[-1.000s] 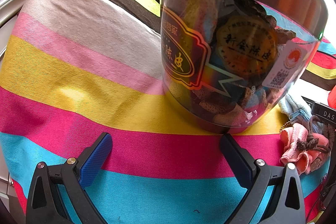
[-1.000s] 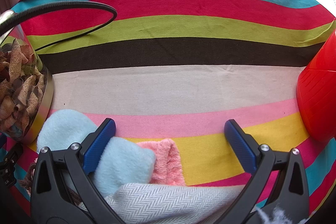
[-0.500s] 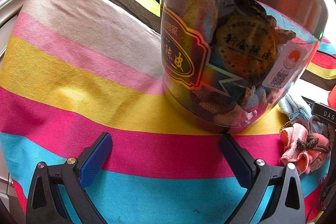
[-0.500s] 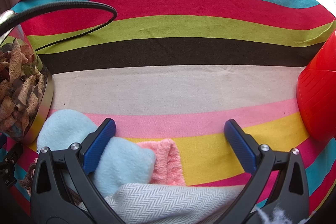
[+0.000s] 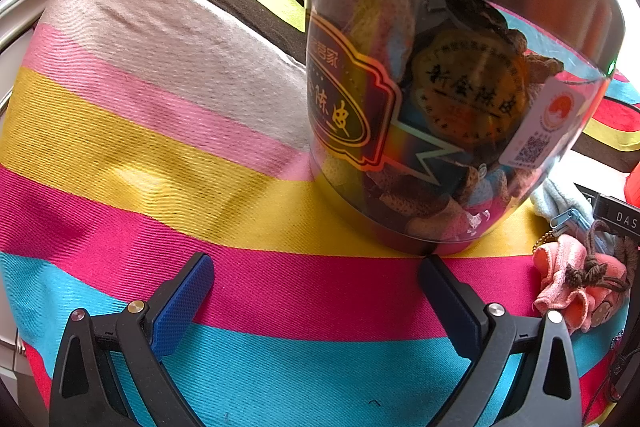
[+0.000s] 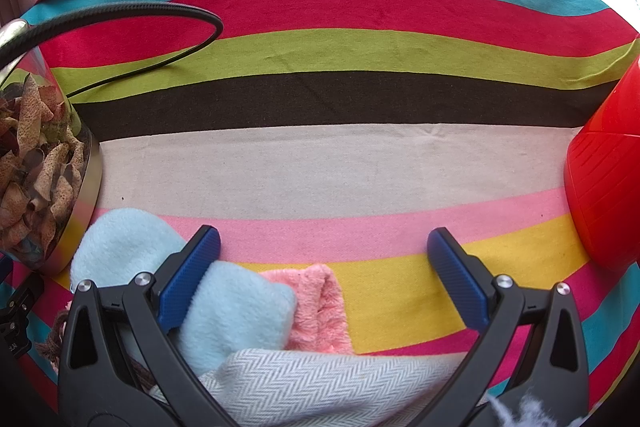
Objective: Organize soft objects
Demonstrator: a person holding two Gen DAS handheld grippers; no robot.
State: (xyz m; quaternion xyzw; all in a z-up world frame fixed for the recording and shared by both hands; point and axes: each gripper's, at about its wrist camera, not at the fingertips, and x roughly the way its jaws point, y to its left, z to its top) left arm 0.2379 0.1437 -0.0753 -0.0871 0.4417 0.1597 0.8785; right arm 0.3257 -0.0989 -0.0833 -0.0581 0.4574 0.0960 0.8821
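Soft items lie low in the right wrist view: a light blue fleece piece (image 6: 236, 311), a pink plush piece (image 6: 320, 307) and a grey herringbone cloth (image 6: 320, 387). My right gripper (image 6: 324, 251) hangs open just over them, its left finger above the blue fleece. In the left wrist view a pink drawstring pouch (image 5: 580, 279) and a light blue cloth (image 5: 560, 199) lie at the right. My left gripper (image 5: 316, 283) is open over the striped cloth, holding nothing.
A clear jar with a metal lid (image 5: 440, 87), full of dried peel, stands right ahead of the left gripper and shows as the jar (image 6: 40, 171) at left. A red container (image 6: 604, 187) sits at the right. A black cable (image 6: 160, 11) loops over the striped tablecloth (image 6: 320, 167).
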